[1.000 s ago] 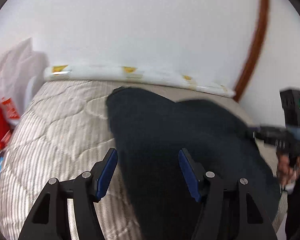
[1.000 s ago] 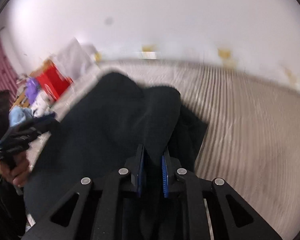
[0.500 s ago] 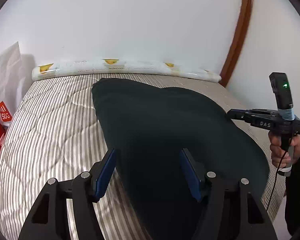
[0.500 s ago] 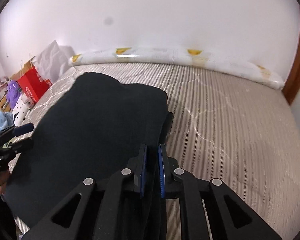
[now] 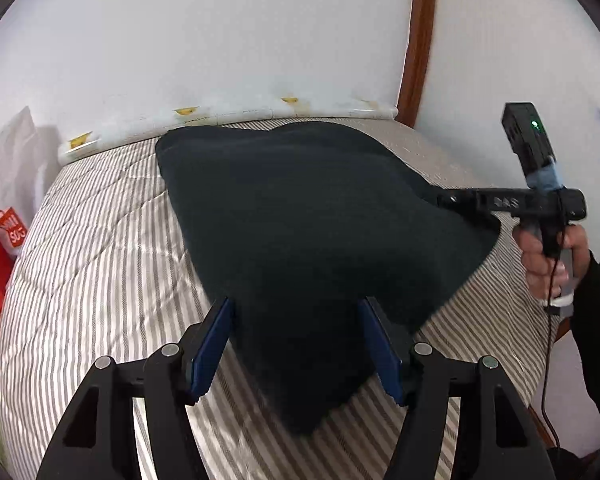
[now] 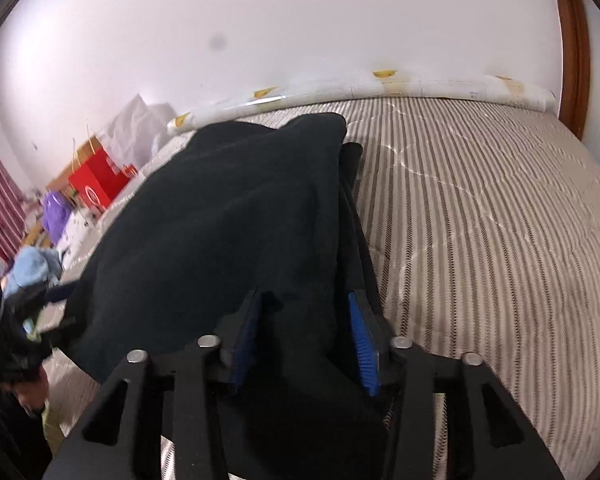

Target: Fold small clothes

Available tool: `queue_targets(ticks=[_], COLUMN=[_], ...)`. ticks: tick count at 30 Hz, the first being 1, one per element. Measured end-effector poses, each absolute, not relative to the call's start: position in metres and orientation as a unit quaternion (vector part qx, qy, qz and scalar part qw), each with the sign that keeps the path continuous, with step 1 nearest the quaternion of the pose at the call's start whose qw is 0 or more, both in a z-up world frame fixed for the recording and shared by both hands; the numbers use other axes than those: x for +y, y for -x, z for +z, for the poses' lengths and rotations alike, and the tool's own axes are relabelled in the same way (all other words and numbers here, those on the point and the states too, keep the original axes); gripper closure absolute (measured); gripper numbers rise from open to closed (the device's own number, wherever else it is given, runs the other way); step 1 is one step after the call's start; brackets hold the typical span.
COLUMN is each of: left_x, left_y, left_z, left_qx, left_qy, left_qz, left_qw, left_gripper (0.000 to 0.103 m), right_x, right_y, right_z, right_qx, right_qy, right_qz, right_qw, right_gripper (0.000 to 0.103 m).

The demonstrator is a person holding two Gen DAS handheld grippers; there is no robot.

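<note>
A dark, near-black garment [image 5: 300, 220] lies spread over the striped mattress [image 5: 100, 280]. My left gripper [image 5: 296, 344] is open, its blue pads [image 5: 210, 348] straddling the garment's near corner without pinching it. My right gripper [image 6: 302, 340] is at the garment's [image 6: 220, 220] right-hand edge. Its jaws are opening, and bunched dark cloth still sits between the blue pads [image 6: 362, 344]. In the left wrist view the right gripper [image 5: 440, 198] reaches the cloth's far right edge, held by a hand [image 5: 548, 252]. The left tool shows blurred at the left edge of the right wrist view.
A rolled white pad [image 5: 240, 114] lies along the wall at the mattress's far edge. Red bags [image 6: 96, 180], white bags [image 5: 8, 168] and loose clothes [image 6: 32, 268] crowd the floor to the left. A brown door frame [image 5: 416, 40] stands at the right.
Both grippers moved across the bed with the garment, which now lies flatter. The right jaws, pinched tight on the cloth before, have parted. The garment's near corner now shows below the left pads.
</note>
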State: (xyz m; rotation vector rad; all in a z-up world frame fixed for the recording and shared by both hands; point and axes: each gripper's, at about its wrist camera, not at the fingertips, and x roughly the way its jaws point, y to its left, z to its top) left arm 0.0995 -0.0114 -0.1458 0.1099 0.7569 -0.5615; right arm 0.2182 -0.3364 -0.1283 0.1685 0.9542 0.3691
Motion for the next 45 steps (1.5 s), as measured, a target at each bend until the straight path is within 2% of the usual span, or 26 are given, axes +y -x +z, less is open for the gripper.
queue_targets(ticks=[3,8,13,16,18,22,26,29,35,37,42,45], left_x=[-0.004,0.006,0.005,-0.006,-0.007,-0.001,-0.015,-0.023,-0.005,-0.003,-0.005,-0.003], left_y=[-0.088,-0.080,-0.093,-0.100,-0.099,-0.111,-0.130,-0.122,-0.116,-0.111,-0.101,-0.094], left_z=[-0.144,-0.134,-0.134,-0.148,-0.146,-0.129,-0.143,-0.154,-0.161,-0.157,-0.143,-0.127], left_qx=[0.370,0.358,0.376,0.403,0.394,0.371,0.410,0.423,0.450,0.446,0.435,0.427], left_qy=[-0.048,-0.029,-0.014,-0.036,-0.036,0.013,0.006,-0.026,0.027,0.031,0.027,0.035], left_qz=[-0.270,-0.261,-0.234,-0.226,-0.227,-0.234,-0.218,-0.218,-0.227,-0.223,-0.205,-0.202], left_qw=[0.888,0.896,0.897,0.886,0.890,0.899,0.885,0.879,0.863,0.866,0.876,0.881], left_gripper=[0.040,0.040,0.037,0.037,0.037,0.037,0.034,0.029,0.030,0.031,0.033,0.033], right_x=[-0.332,-0.355,-0.338,-0.336,-0.338,-0.333,-0.326,-0.322,-0.327,-0.328,-0.329,-0.334], right_y=[-0.212,-0.203,-0.213,-0.207,-0.204,-0.192,-0.182,-0.179,-0.176,-0.173,-0.165,-0.162], right_z=[-0.118,-0.088,-0.129,-0.122,-0.110,-0.090,-0.099,-0.118,-0.114,-0.111,-0.105,-0.102], right_qx=[0.435,0.380,0.438,0.430,0.431,0.410,0.415,0.423,0.423,0.422,0.428,0.443], right_qy=[-0.064,-0.093,-0.023,-0.018,-0.022,-0.006,0.002,0.029,0.019,0.016,0.015,0.003], right_qz=[0.174,0.185,0.140,0.122,0.109,0.096,0.102,0.088,0.083,0.082,0.067,0.059], right_qw=[0.881,0.902,0.888,0.894,0.895,0.907,0.904,0.901,0.902,0.903,0.901,0.895], right_gripper=[0.095,0.097,0.097,0.095,0.095,0.089,0.083,0.083,0.080,0.078,0.062,0.060])
